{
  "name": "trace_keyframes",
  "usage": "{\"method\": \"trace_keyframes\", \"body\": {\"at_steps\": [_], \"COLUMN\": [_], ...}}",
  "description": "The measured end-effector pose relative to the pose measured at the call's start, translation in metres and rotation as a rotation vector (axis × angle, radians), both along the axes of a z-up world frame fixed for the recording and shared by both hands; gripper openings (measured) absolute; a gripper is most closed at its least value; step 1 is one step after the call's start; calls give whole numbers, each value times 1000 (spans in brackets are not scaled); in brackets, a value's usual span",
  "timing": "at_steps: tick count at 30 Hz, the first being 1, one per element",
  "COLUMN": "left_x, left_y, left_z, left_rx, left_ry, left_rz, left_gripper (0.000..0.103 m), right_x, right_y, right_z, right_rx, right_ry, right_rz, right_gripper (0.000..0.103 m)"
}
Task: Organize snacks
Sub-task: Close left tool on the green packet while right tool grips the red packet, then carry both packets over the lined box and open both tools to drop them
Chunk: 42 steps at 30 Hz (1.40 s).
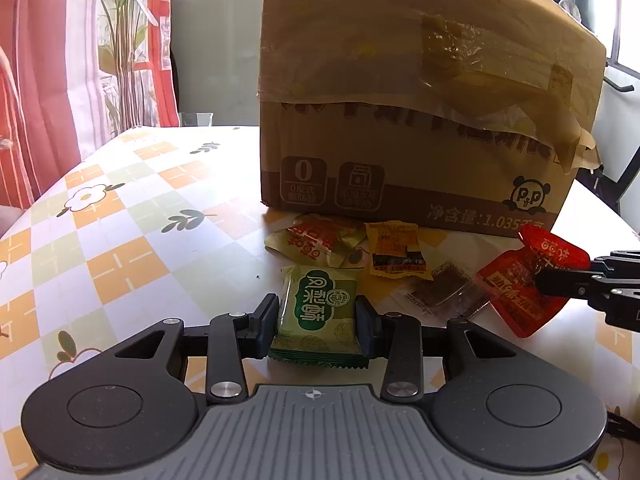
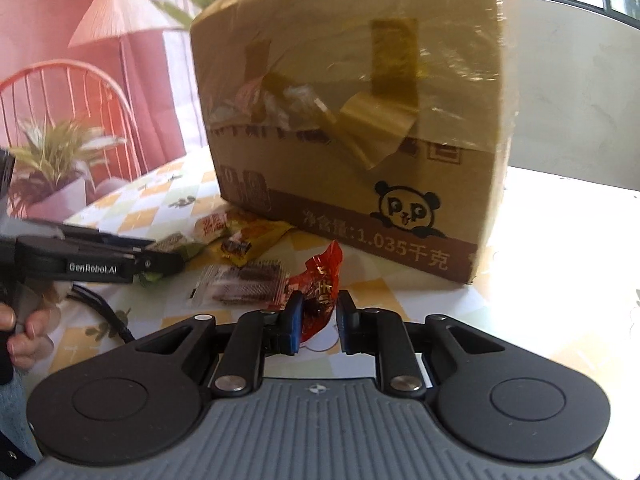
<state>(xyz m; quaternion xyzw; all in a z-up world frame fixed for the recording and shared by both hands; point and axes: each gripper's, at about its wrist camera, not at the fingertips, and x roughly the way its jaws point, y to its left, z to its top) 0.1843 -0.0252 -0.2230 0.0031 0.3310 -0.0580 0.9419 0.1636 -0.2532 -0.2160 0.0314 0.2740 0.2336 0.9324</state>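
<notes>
My left gripper (image 1: pixel 316 312) is shut on a green snack packet (image 1: pixel 316 336), one pad pressing on each side of it, low over the checked tablecloth (image 1: pixel 120 220). From the right my right gripper (image 1: pixel 544 280) reaches in, shut on a crumpled red packet (image 1: pixel 516 296). In the right wrist view the red packet (image 2: pixel 320 280) sticks up between the blue pads of my right gripper (image 2: pixel 320 312). The left gripper (image 2: pixel 168 262) enters that view from the left. A large taped cardboard box (image 1: pixel 420 100) stands just behind the snacks.
Loose on the cloth before the box lie a beige and red packet (image 1: pixel 316 238), a yellow-orange packet (image 1: pixel 394 250) and a clear packet with dark contents (image 1: pixel 444 294). A hand (image 2: pixel 28 332) holds the left gripper's grip. A red chair (image 2: pixel 60 88) stands behind the table.
</notes>
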Motion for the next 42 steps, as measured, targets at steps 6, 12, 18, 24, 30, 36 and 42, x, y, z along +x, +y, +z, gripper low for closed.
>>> {"method": "trace_keyframes", "body": {"at_steps": [6, 12, 18, 24, 30, 36, 42], "left_x": [0, 0, 1, 2, -4, -15, -17], "left_y": [0, -1, 0, 6, 8, 10, 2], "left_z": [0, 0, 1, 6, 28, 60, 99], "left_rx": [5, 3, 1, -26, -41, -60, -64], "left_ry": [-4, -4, -3, 1, -30, -92, -197], "left_rz": [0, 1, -1, -6, -42, -85, -138], "left_gripper": [42, 42, 42, 42, 42, 42, 42], "right_x": [-3, -5, -6, -7, -14, -30, -50], "right_y": [-4, -11, -12, -13, -11, -13, -10], "right_z": [2, 3, 3, 4, 8, 26, 61], "right_rx": [21, 53, 59, 62, 38, 59, 86], "right_ry": [-17, -35, -34, -40, -69, -116, -219], "right_rz": [-22, -55, -58, -68, -94, -93, -41], "right_gripper": [18, 15, 15, 15, 14, 14, 14]}}
